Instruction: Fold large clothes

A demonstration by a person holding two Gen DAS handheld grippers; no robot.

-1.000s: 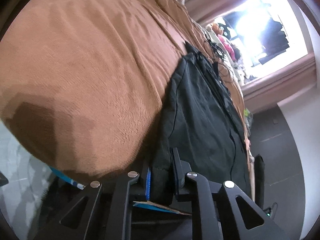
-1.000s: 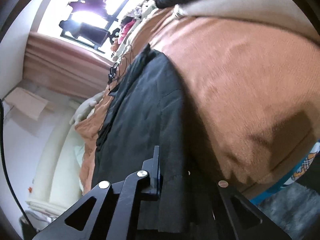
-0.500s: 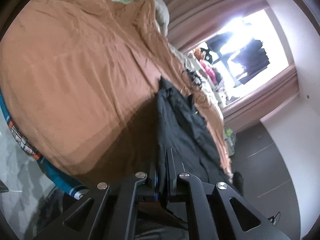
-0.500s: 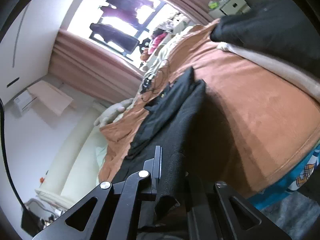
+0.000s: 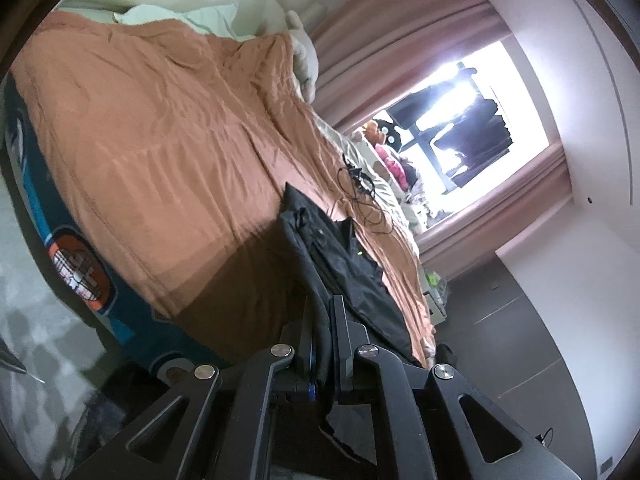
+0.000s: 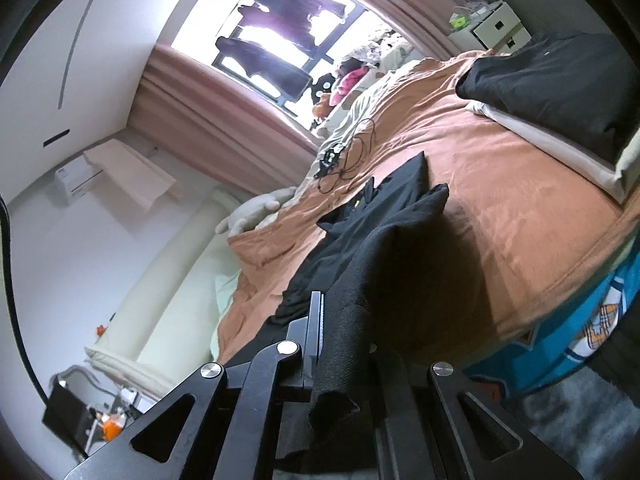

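left gripper [image 5: 322,330] pinching black garment [image 5: 352,276] edge at lower centre; right gripper [image 6: 340,332] clamped on it too. orange bedspread [image 5: 160,140] underneath.

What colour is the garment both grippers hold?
Black garment; clearest in the right wrist view.
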